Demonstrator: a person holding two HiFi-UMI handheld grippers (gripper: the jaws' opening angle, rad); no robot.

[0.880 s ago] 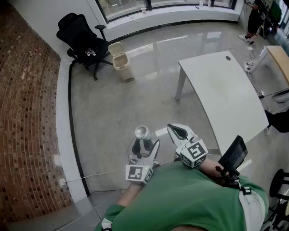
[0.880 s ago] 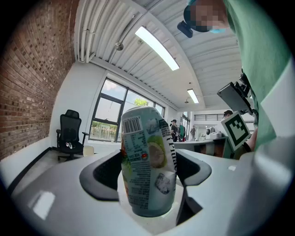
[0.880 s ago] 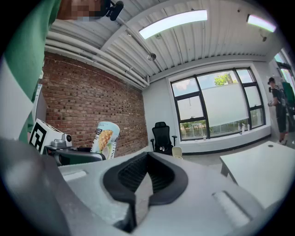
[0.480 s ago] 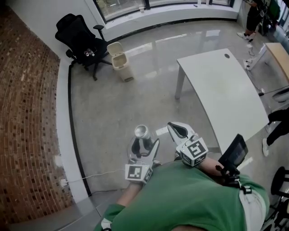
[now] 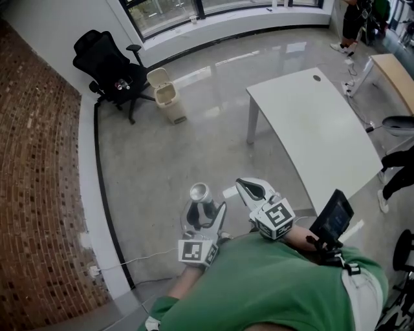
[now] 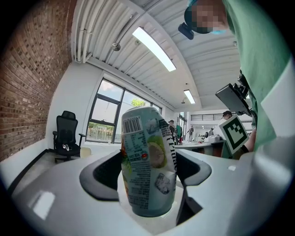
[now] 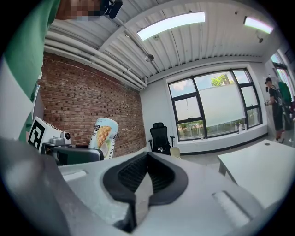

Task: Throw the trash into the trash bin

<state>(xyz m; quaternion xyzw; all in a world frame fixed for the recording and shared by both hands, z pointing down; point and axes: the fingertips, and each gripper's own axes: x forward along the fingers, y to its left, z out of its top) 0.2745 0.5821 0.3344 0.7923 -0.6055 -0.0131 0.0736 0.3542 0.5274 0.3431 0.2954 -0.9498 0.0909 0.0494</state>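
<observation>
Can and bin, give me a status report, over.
Left claw shut on can, upright. Right claw shut, empty. Bin far off beside chair. Bare floor between, table off to one side.

In the head view the left jaws hide the lower part of the can (image 5: 200,192). Far ahead of them, bits on the chair (image 5: 97,55) are too small to tell. The edge cuts off a person (image 5: 352,22).

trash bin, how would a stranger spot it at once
Follow the brick wall to the far windows. A black office chair stands there, with the trash bin on the floor just right of it. It's small and cream, not black.
</observation>
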